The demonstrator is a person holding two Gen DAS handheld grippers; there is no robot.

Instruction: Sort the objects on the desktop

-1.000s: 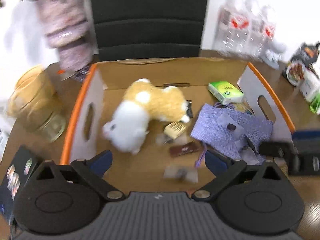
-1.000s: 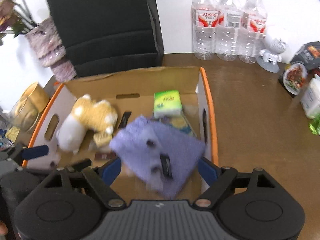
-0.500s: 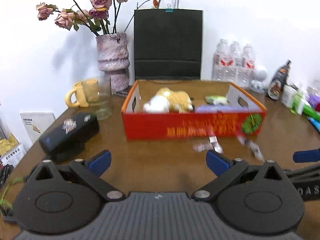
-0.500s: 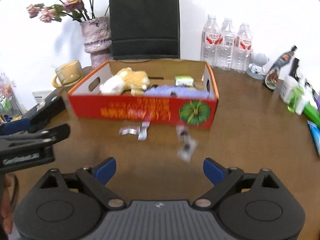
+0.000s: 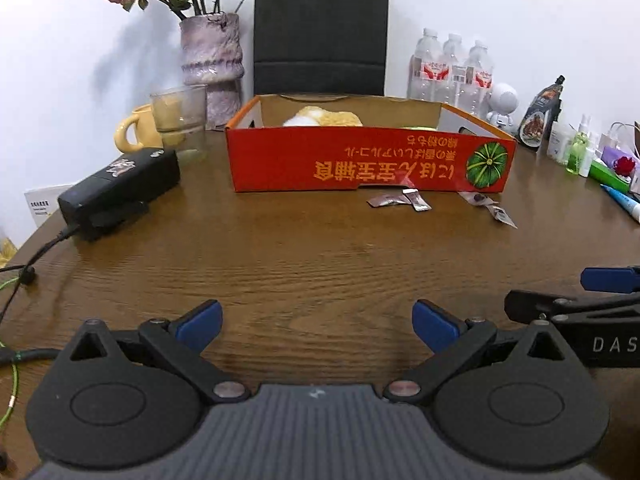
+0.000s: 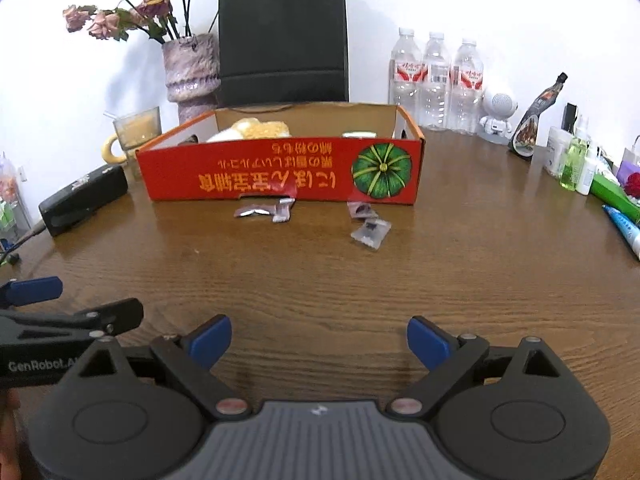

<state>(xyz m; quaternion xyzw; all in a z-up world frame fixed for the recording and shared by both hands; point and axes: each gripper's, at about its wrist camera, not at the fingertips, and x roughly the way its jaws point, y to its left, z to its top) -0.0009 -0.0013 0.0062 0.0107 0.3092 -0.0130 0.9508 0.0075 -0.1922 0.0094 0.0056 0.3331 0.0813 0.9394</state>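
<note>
Left gripper (image 5: pixel 316 322) agape, empty, over bare table (image 5: pixel 320 264). Right gripper (image 6: pixel 319 338) likewise empty, jaws just widened further. Four sachets (image 6: pixel 370 232) flat on table, just near of red box (image 6: pixel 280 172), right of centre. Judged light, thin, crinkly, slick film; hard to lift flat. Best pinched across a raised crimped edge, one at a time.

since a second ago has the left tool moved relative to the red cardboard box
Yes. The left tool has pulled back from above the open red cardboard box to low over the table, well in front of its printed wall.
</note>
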